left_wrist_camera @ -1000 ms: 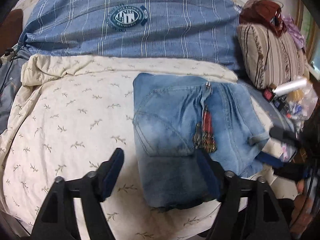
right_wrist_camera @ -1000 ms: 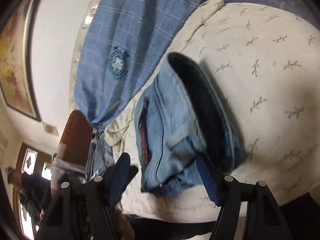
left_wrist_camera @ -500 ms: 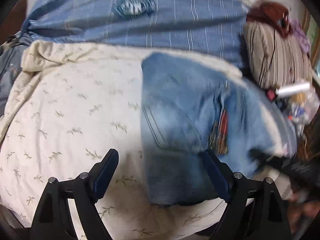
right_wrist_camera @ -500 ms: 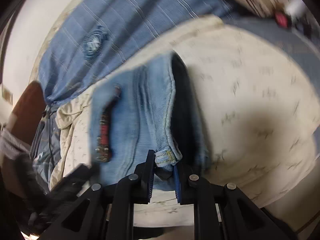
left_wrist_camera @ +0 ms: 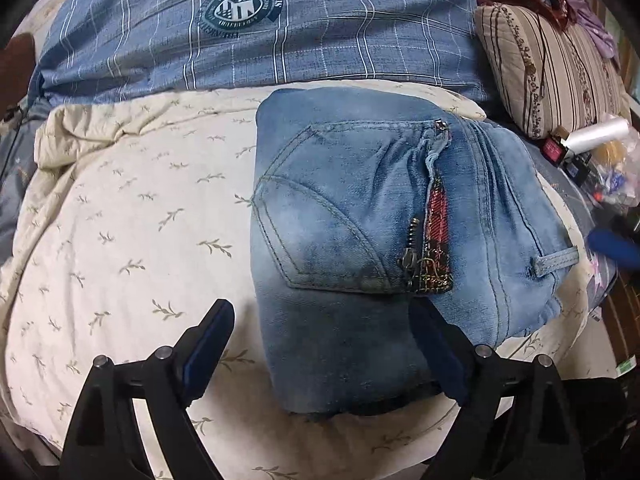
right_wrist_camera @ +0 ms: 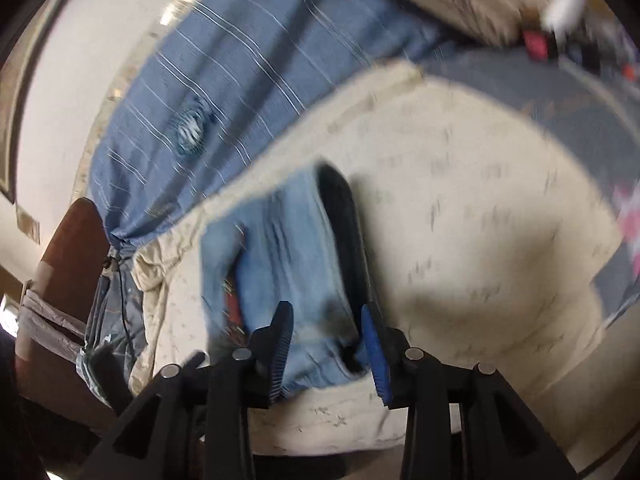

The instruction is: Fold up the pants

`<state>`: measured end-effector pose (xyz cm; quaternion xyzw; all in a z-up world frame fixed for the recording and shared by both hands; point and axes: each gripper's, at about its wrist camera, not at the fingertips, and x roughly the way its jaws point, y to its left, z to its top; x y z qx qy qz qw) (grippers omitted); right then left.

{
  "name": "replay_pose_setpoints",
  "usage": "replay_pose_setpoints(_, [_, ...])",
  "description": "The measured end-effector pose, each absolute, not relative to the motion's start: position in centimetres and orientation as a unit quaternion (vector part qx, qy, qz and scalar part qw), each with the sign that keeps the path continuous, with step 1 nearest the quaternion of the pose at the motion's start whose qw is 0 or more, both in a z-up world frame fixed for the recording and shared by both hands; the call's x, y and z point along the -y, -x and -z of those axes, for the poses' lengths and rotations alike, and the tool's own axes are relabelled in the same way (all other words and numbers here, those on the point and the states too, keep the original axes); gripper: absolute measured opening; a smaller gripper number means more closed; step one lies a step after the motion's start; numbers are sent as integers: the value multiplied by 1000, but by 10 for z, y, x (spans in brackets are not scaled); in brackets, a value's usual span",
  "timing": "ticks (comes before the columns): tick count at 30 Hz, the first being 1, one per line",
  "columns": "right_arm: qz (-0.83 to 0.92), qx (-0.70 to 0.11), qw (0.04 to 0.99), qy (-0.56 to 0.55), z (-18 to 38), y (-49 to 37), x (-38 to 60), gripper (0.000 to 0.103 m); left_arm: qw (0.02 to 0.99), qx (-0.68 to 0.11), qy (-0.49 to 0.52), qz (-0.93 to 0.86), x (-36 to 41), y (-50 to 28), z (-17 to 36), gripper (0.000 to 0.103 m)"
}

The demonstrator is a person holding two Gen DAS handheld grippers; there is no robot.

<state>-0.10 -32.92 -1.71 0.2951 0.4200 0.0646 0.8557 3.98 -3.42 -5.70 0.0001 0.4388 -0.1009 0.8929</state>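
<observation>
Jeans point(left_wrist_camera: 380, 248): folded, lying on cream quilt point(left_wrist_camera: 120, 220) | my left gripper point(left_wrist_camera: 320, 344): jaws opening wide, nothing clamped, at jeans' near edge | my right gripper point(right_wrist_camera: 326, 344): jaws opening, jeans' corner between pads, unpinched

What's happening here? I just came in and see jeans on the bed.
A person with two handheld tongs is folding jeans, which lie as a compact bundle on the cream leaf-print bedspread. The left tongs stand wide, opening, over the bundle's near edge without pinching it. The right tongs are opening around the bundle's corner, cloth between them.
</observation>
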Motion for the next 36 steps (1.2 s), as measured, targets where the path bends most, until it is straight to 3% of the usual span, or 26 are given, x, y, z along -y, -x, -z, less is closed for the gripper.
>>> replay_pose_setpoints(2, [-85,-390,870,-290,-3,-5,325,57,893,-440,5,100,34,-40,58,91])
replay_pose_setpoints(6, [-180,-387,845,-321,-6,-49,303,58,893,-439,3,100,33,-39,57,91])
replay_pose_setpoints(11, [-171,-452,805,-343,49,-107,298,58,890,-443,12,108,29,-41,60,91])
replay_pose_setpoints(13, [-148,-500,770,-369,92,-118,303,48,889,-444,18,112,28,-42,61,92])
replay_pose_setpoints(17, [-146,-482,784,-363,85,-111,301,48,888,-445,31,111,24,-43,63,96])
replay_pose_setpoints(25, [-183,-437,818,-327,31,-67,289,61,898,-414,79,126,-5,-29,41,96])
replay_pose_setpoints(29, [-187,-459,808,-320,49,-49,287,65,896,-417,104,109,-20,-29,45,96])
replay_pose_setpoints(31, [-170,-478,802,-316,72,-49,290,65,875,-468,66,103,-7,-39,72,96])
replay_pose_setpoints(36, [-171,-466,807,-320,64,-48,290,65,889,-446,47,91,-5,-35,59,97])
